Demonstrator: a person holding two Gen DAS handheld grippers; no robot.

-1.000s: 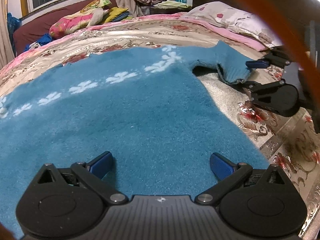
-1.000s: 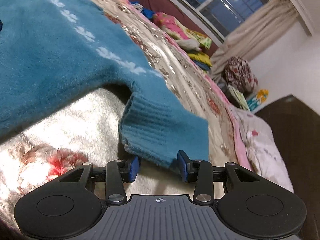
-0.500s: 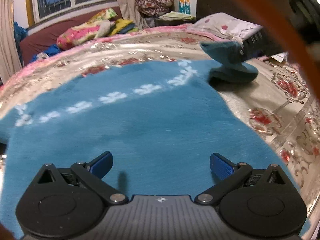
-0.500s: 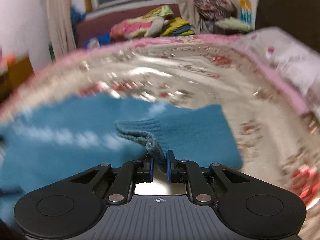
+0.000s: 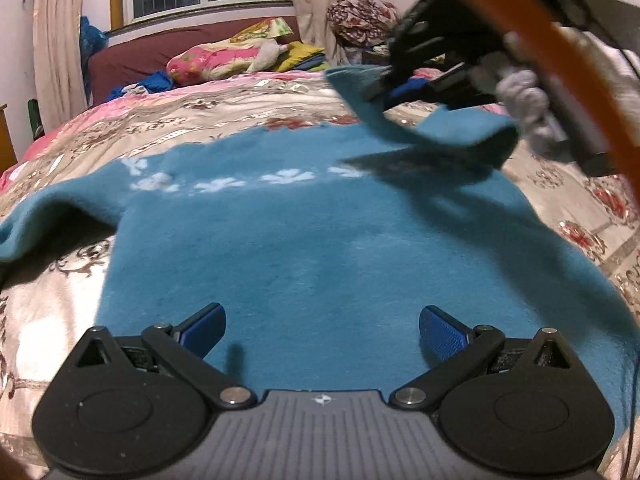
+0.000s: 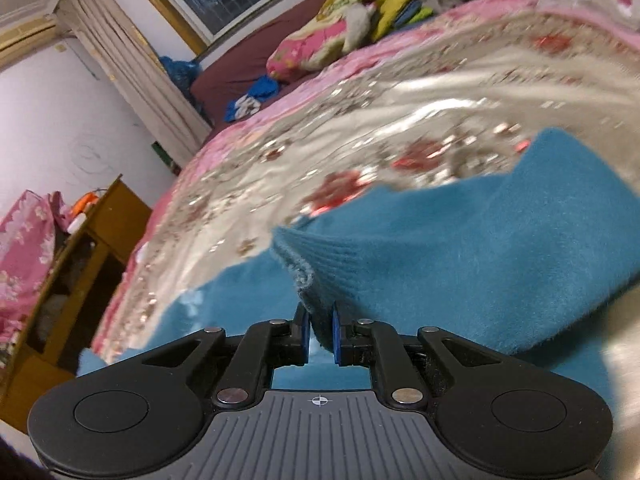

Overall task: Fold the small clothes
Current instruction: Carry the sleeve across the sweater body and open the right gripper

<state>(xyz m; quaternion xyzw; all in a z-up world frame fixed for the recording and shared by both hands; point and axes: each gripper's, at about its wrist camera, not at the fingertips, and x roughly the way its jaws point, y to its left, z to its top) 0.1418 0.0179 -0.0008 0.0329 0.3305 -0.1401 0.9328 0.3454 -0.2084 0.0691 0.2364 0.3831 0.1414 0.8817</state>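
The right claw (image 6: 320, 334) is now carrying the ribbed cuff (image 6: 316, 268) of the blue sweater (image 5: 320, 248) up and across the garment. One second ago the cuff was lying on the bedspread (image 5: 248, 108) between the fingers, which were still apart; half a second ago they had closed on it. In the left wrist view the right sleeve (image 5: 452, 132) is now hanging in an arc above the sweater's upper right area and casting a shadow on the fabric below, where before it was lying flat out to the side. This suggests that the sleeve fold is in progress: the sleeve is being brought inward over the body panel and has not yet been laid down.

The right claw is pinching tight on the cuff, with only the thickness of the knit fabric separating the two blue pads (image 6: 337, 336).

The left claw (image 5: 320, 328) is standing wide apart and gripping nothing. It is hovering over the lower part of the body panel; whether its pads are touching the fabric cannot be determined.

The sweater is lying spread on the bed, front or back up not determinable, with a row of white flower motifs (image 5: 224, 182) running across the chest. The left sleeve (image 5: 44, 216) is extended outward, unfolded.
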